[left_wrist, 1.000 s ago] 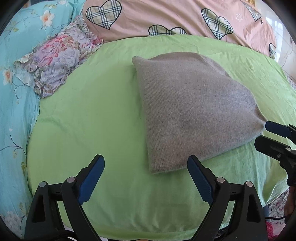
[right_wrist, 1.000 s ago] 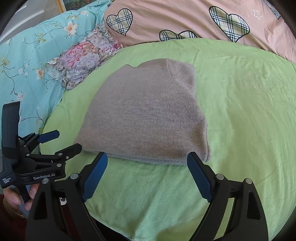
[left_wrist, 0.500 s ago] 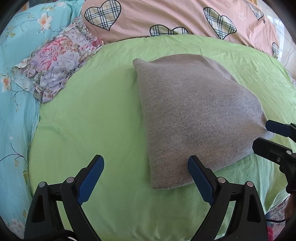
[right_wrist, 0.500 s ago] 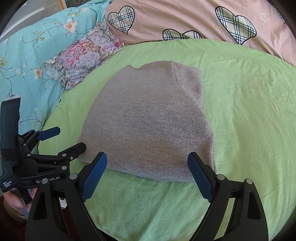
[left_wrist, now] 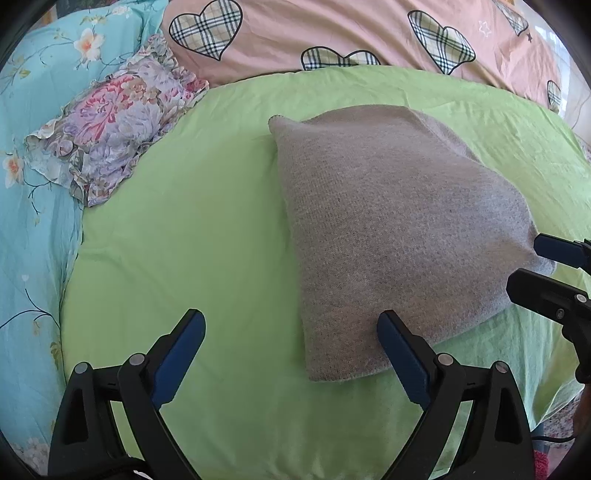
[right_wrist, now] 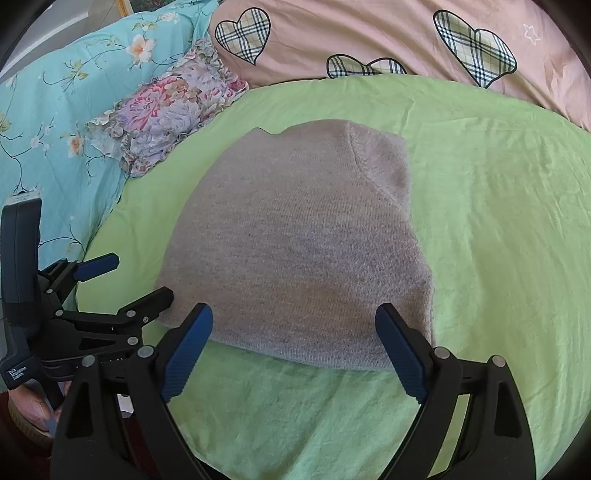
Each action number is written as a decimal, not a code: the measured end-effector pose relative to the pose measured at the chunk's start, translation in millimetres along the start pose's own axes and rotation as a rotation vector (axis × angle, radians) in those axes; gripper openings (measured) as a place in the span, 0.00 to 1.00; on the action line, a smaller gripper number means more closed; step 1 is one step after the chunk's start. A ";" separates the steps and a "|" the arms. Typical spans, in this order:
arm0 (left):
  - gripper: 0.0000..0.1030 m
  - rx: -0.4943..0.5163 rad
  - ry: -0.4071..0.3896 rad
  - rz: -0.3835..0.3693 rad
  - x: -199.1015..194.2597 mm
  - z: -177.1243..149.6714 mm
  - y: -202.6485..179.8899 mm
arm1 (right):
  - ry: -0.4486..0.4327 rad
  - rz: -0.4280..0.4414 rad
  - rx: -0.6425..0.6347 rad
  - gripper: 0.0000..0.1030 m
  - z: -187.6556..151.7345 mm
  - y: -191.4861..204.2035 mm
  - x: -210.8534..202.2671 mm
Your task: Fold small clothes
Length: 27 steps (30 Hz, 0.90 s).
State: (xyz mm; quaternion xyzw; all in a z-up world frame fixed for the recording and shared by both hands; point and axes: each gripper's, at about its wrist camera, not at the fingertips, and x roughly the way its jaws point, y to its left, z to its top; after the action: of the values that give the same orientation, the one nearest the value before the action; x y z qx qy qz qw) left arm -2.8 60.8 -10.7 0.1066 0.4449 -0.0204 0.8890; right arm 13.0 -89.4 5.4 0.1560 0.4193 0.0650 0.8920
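Note:
A grey knitted garment (left_wrist: 391, 229) lies folded flat on the green sheet (left_wrist: 207, 236); it also shows in the right wrist view (right_wrist: 295, 251). My left gripper (left_wrist: 291, 347) is open and empty, at the garment's near left corner. My right gripper (right_wrist: 295, 339) is open and empty, its fingers straddling the garment's near edge. The right gripper also shows at the right edge of the left wrist view (left_wrist: 546, 266), open beside the garment's right corner. The left gripper shows in the right wrist view (right_wrist: 122, 280), open at the garment's left corner.
A floral cushion (left_wrist: 110, 125) lies at the back left on a turquoise flowered cover (left_wrist: 33, 229). A pink quilt with plaid hearts (left_wrist: 369, 33) runs along the back. The green sheet (right_wrist: 498, 229) stretches right of the garment.
Both grippers have moved forward toward the garment, which now looms larger; its near edge now lies between the fingers. Both stay open.

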 end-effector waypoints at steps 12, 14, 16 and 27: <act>0.92 0.012 -0.007 0.019 -4.5 2.2 -3.9 | -0.009 0.010 0.002 0.88 2.7 -1.3 -2.1; 0.92 0.015 -0.008 0.020 -4.2 3.0 -3.7 | -0.010 0.010 0.002 0.88 3.0 -1.8 -2.4; 0.92 0.017 -0.010 0.020 -4.8 3.2 -4.0 | -0.009 0.011 0.002 0.88 3.4 -2.3 -2.3; 0.92 0.013 -0.016 0.019 -6.6 5.2 -3.6 | -0.013 0.015 0.006 0.88 5.1 -3.6 -4.0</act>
State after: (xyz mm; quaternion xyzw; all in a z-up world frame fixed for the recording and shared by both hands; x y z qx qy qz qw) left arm -3.2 55.8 -3.1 0.1164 0.4364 -0.0156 0.8921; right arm 14.3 -94.9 10.2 0.1622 0.4127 0.0695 0.8936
